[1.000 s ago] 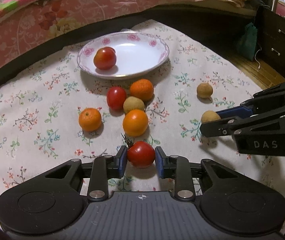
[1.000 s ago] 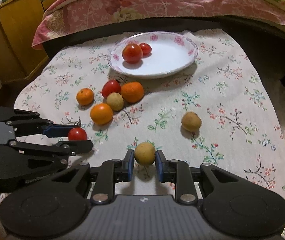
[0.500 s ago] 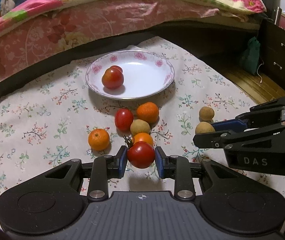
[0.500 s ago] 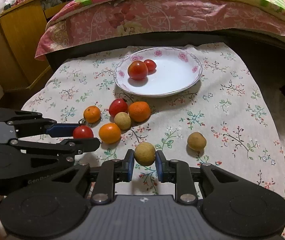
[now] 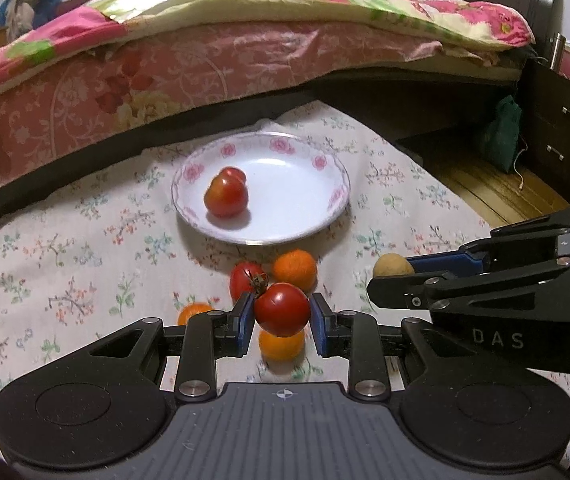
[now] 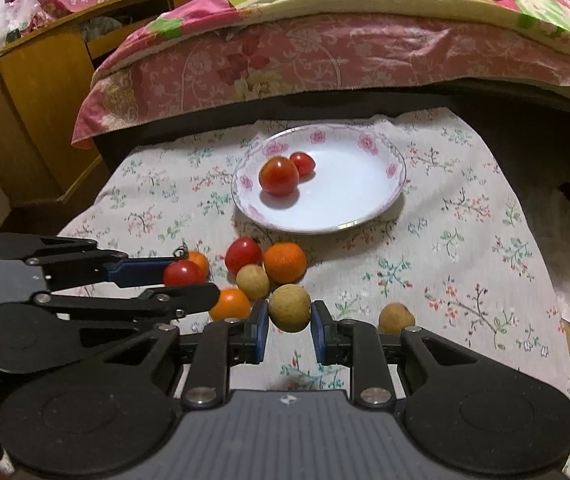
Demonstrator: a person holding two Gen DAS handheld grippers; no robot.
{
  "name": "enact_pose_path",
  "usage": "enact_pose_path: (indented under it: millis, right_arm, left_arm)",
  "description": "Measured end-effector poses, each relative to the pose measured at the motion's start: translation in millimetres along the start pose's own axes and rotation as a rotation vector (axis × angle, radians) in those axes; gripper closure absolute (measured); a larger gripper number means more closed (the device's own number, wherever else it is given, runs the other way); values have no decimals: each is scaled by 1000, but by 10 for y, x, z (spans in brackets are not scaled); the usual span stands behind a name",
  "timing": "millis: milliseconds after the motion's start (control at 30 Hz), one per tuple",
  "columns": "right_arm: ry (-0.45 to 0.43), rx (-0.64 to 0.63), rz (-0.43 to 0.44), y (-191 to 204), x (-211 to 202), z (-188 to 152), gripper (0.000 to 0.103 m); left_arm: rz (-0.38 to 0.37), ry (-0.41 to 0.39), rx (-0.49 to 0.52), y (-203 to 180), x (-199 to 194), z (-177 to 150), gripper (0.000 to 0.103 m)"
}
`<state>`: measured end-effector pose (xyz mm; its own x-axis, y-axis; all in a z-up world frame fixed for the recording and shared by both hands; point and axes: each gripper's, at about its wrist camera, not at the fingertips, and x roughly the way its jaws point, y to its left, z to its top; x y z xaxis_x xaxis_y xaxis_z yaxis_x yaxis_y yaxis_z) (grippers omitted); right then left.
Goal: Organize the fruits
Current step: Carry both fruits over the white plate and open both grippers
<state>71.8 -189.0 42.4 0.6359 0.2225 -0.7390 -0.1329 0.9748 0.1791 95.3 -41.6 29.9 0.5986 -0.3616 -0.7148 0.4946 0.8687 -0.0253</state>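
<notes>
a round red tomato with a dried green stem point(image 5: 282, 309) sits clamped between the blue pads of the left gripper point(image 5: 282, 316), whose jaws are closed on its sides and hold it up off the floral-print cloth point(image 5: 65, 264) covering the worktop. a round tan-brown fruit with a rough skin point(image 6: 289, 307) is gripped the same way by the right gripper point(image 6: 289, 318), its jaws closed on the fruit's sides, lifted clear of the cloth. beyond both stands a white shallow plate with a pink flower rim point(image 6: 393, 170), holding a large red tomato point(image 6: 279, 176) and a smaller red tomato point(image 6: 303, 163) touching it. between the plate and the grippers a cluster lies on the cloth: a loose red tomato point(image 6: 243, 254), a large orange mandarin point(image 6: 285, 263) just beside it, a small tan fruit point(image 6: 252, 281) in front of them, and another orange mandarin point(image 6: 230, 304) nearer the left gripper. a third tan fruit point(image 6: 395, 318) rests apart on the right. a pink floral bedspread point(image 6: 285, 60) hangs behind the worktop.
</notes>
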Motion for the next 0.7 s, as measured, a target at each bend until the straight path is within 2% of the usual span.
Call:
enact_pose_path:
  millis: [267,700]
  right_arm:
    - [-22,16,0,-84,87,252,80]
    - [-24,36,5,-326,489,664,80]
  left_arm:
    - [-3,-22,-32,95,97,206,66]
    - [-5,-16,-90,282,554,479,67]
